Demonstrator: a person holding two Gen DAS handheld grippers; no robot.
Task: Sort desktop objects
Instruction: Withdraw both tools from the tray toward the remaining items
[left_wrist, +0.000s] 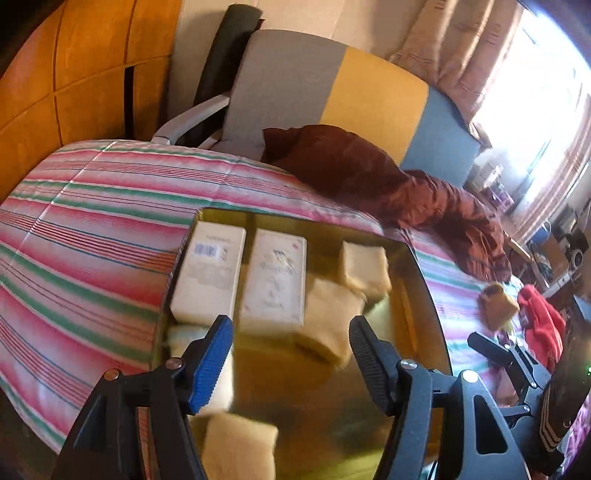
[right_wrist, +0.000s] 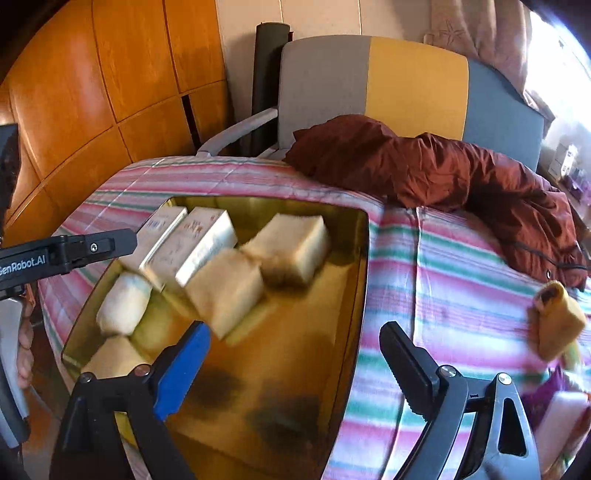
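Note:
A shallow gold tray (left_wrist: 417, 280) (right_wrist: 364, 258) lies on a striped bedcover. It holds two white boxes (left_wrist: 208, 275) (right_wrist: 201, 240) side by side at its far left, several cream packets (left_wrist: 364, 264) (right_wrist: 291, 247) and a white roll (right_wrist: 123, 308). My left gripper (left_wrist: 290, 339) is open and empty above the tray's near part, just short of the boxes. My right gripper (right_wrist: 295, 345) is open and empty over the tray's right half. The left gripper also shows in the right wrist view (right_wrist: 122, 236), at the tray's left edge.
A yellow-brown packet (right_wrist: 556, 323) (left_wrist: 496, 302) lies on the striped bedcover (right_wrist: 443, 280) right of the tray. A rust-red jacket (right_wrist: 461, 177) lies across the back. A grey, yellow and blue headboard (right_wrist: 413, 85) stands behind. Red cloth (left_wrist: 541, 321) lies at the far right.

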